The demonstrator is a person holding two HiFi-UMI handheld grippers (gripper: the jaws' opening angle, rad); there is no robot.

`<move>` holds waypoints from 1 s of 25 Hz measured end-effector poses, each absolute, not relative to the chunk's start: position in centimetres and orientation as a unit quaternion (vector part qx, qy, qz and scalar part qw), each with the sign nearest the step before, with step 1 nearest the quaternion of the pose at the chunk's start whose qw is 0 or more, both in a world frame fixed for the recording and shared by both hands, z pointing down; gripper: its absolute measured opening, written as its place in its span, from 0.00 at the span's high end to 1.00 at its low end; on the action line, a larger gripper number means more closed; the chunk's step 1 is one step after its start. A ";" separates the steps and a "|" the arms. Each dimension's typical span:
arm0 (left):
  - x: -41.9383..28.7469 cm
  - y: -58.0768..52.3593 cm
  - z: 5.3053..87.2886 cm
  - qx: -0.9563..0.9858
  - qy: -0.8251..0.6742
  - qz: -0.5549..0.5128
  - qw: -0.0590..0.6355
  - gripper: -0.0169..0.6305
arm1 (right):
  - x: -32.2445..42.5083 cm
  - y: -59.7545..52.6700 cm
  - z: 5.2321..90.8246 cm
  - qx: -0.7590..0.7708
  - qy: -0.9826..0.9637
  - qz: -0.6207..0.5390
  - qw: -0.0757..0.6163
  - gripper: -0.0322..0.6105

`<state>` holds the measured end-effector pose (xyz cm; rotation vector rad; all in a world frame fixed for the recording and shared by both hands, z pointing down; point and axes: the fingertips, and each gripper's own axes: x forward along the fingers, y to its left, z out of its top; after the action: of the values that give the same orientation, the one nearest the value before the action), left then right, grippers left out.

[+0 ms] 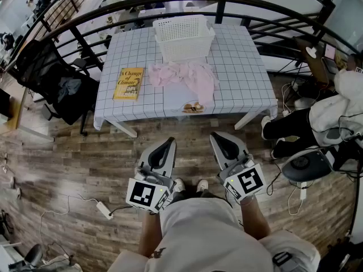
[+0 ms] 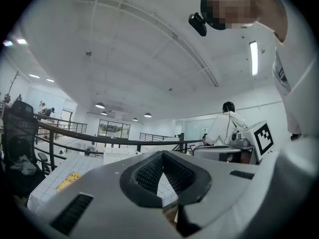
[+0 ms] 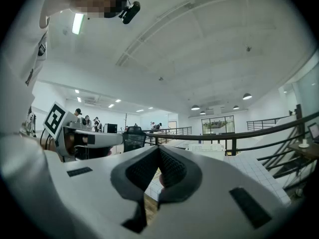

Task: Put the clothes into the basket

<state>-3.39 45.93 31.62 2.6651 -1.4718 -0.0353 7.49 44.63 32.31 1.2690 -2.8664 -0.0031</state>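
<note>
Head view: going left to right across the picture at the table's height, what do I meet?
Black office chair → yellow book → pink clothes → seated person in white. The white basket shares the clothes' span, so it is left out.

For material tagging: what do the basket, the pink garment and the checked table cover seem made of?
Basket: likely rigid white plastic, matte; slotted lattice walls. Pink garment: thin soft fabric, crumpled into folds. Checked table cover: cloth or vinyl, unclear which; it drapes over the edges.

Yellow book (image 1: 129, 83) on checked table (image 1: 244, 67); chair (image 1: 45, 72) nearby.
</note>
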 end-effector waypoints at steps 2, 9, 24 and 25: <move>-3.4 45.8 31.6 0.874 -0.484 -0.012 0.049 0.97 | 7.4 44.5 32.3 0.403 -0.915 0.000 0.004 0.93; -2.4 45.9 31.8 0.870 -0.491 -0.007 0.048 0.97 | 8.3 44.3 32.2 0.395 -0.918 0.015 -0.020 0.93; 0.5 44.8 31.9 0.858 -0.511 0.008 0.041 0.97 | 9.9 43.5 32.7 0.359 -0.933 -0.001 -0.008 0.93; 0.5 44.5 32.0 0.859 -0.510 0.007 0.040 0.97 | 9.9 43.1 32.8 0.361 -0.933 -0.002 -0.007 0.93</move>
<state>0.50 44.47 32.00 2.6326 -1.5617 0.0226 9.92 43.12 32.82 1.1389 -2.9428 -0.0062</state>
